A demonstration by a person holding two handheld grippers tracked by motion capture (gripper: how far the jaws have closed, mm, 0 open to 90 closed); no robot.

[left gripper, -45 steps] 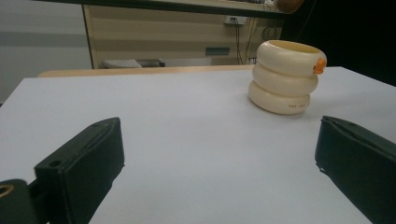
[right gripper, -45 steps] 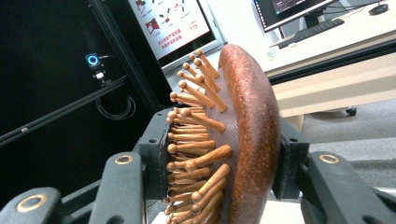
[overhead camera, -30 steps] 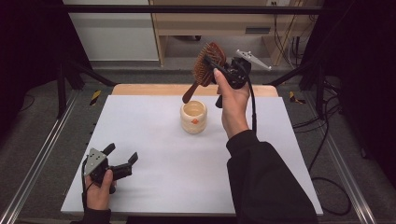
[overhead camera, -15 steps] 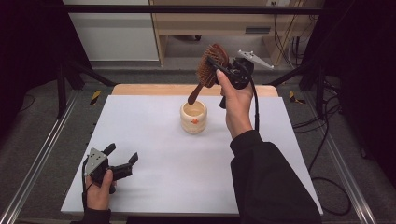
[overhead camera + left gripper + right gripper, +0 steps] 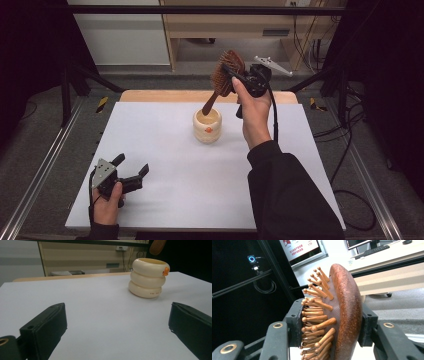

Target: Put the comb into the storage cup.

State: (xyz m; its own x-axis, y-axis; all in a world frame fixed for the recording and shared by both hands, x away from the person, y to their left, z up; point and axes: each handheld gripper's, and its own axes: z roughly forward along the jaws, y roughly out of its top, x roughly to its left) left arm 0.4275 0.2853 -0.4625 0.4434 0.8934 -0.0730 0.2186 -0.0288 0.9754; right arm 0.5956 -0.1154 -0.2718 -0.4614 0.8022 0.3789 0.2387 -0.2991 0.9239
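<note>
Nearest you, your left gripper (image 5: 131, 176) rests low on the white table top (image 5: 170, 150) at its near left corner, jaws spread wide with nothing between them. In the left gripper view those two black jaws frame bare white surface, and nothing stands between them and the cream ringed cup (image 5: 149, 277) farther out.

Farther out, your right hand (image 5: 256, 112) is raised above the table, past the cup (image 5: 207, 125) and to its right. Your right gripper (image 5: 235, 76) is clamped on the head of a wooden hairbrush (image 5: 225, 75); in the right gripper view one pad sits against the smooth brown back of the hairbrush (image 5: 344, 315) and the other against the bristle side. The brush tilts, handle pointing down and left, its tip just over the cup's open mouth; whether it touches the rim you cannot tell from here.

The cup, marked with a small orange figure, stands upright near the table's middle, toward the far edge. Behind it runs a strip of bare wood (image 5: 165, 96), then grey floor, a pale cabinet (image 5: 120, 35), a wooden shelf unit (image 5: 240, 25) and loose cables (image 5: 350, 150) at right.
</note>
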